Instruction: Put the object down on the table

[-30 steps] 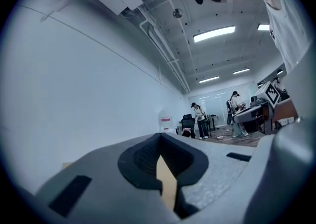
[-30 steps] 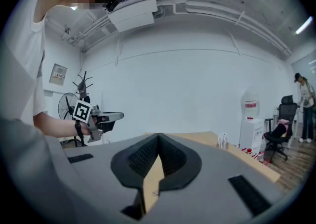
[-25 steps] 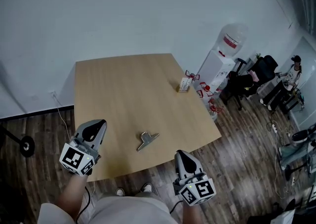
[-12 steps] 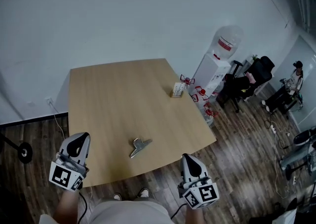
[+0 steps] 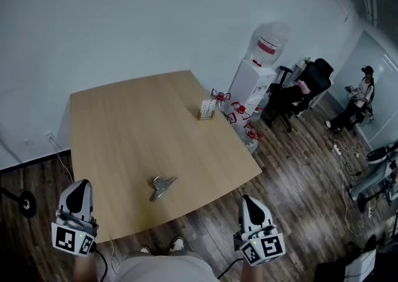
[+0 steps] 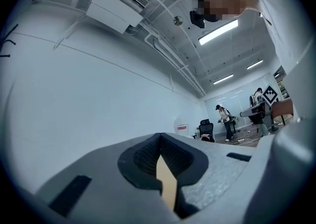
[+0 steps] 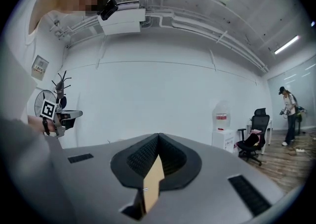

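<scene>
Clip (image 5: 161, 187) on table (image 5: 124, 119), apart from fingers (image 5: 78, 195)

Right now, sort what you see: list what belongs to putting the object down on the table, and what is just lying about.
Belongs to the job:
- metal clip, already lying on the table
- left gripper, shut, empty
- right gripper, shut, empty

Just lying about:
- small box near the table's far right edge
- water dispenser
- office chair

metal clip (image 5: 161, 187) | silvery, lying flat | on table (image 5: 124, 119), near front edge
</scene>
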